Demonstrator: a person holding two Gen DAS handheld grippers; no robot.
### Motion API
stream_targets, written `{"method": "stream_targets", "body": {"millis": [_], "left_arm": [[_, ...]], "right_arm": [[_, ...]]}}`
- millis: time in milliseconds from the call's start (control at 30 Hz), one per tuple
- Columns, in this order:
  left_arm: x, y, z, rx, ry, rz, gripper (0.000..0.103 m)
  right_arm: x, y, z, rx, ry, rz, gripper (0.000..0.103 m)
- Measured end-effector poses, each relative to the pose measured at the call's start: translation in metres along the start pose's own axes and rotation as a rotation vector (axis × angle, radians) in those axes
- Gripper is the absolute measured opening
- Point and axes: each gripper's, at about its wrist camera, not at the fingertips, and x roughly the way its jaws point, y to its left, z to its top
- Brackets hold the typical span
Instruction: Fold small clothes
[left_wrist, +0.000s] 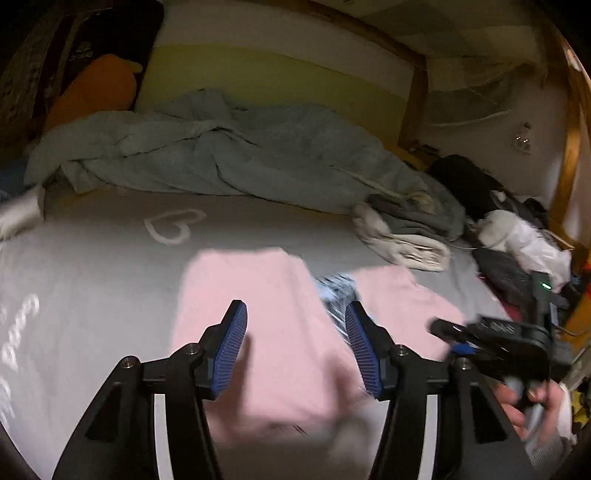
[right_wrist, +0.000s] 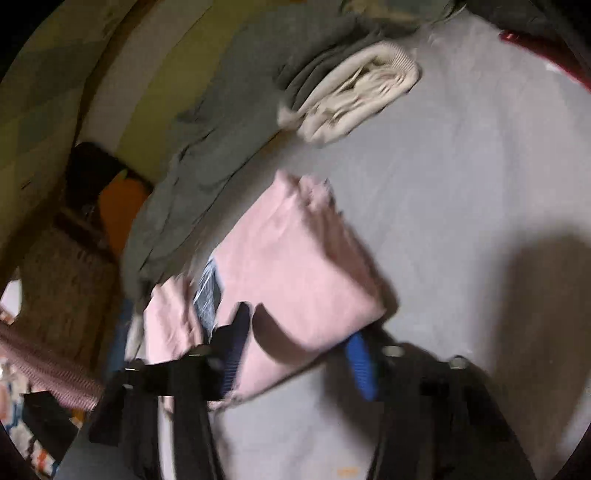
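A pink garment (left_wrist: 266, 314) lies on the grey bedsheet (left_wrist: 110, 277), its two sides folded inward with a strip of blue-and-white print (left_wrist: 336, 291) showing between them. My left gripper (left_wrist: 295, 332) hovers just over it, open, with nothing between its blue pads. My right gripper (left_wrist: 454, 332), held by a hand (left_wrist: 535, 402), reaches the garment's right side. In the right wrist view the pink garment (right_wrist: 295, 258) fills the gap of the right gripper (right_wrist: 295, 354). Blur hides whether the pads press on the fold.
A crumpled grey blanket (left_wrist: 221, 158) runs across the back of the bed. Folded cream and grey clothes (left_wrist: 402, 240) sit at its right end. Dark bags and a white bundle (left_wrist: 517, 236) crowd the right edge. An orange cushion (left_wrist: 96, 88) lies at the far left.
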Motion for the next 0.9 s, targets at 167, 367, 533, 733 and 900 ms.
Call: {"method": "stream_targets", "body": {"millis": [167,367,533,733,900], "left_arm": [[0.058,0.039,0.011,-0.096,0.197,0.074,0.028],[0.046,0.025,0.005,0.004,0.191,0.108,0.029],[-0.059,0.046,0.022,-0.105,-0.077,0.067,0.046],[-0.108,0.078,0.028,-0.092,-0.18,0.099,0.043],[-0.1,0.103,0.017,-0.149,-0.118,0.064,0.038]], "right_arm": [[-0.008,0.012,0.0,0.015,-0.082,-0.079,0.015],[-0.021,0.069,-0.001,-0.182,-0.16,-0.083,0.011],[-0.016,0.148,-0.019,-0.432,-0.144,0.045,0.01],[0.02,0.221,-0.083,-0.642,-0.033,0.192,0.007],[0.075,0.219,-0.128,-0.613,0.092,0.158,0.007]]}}
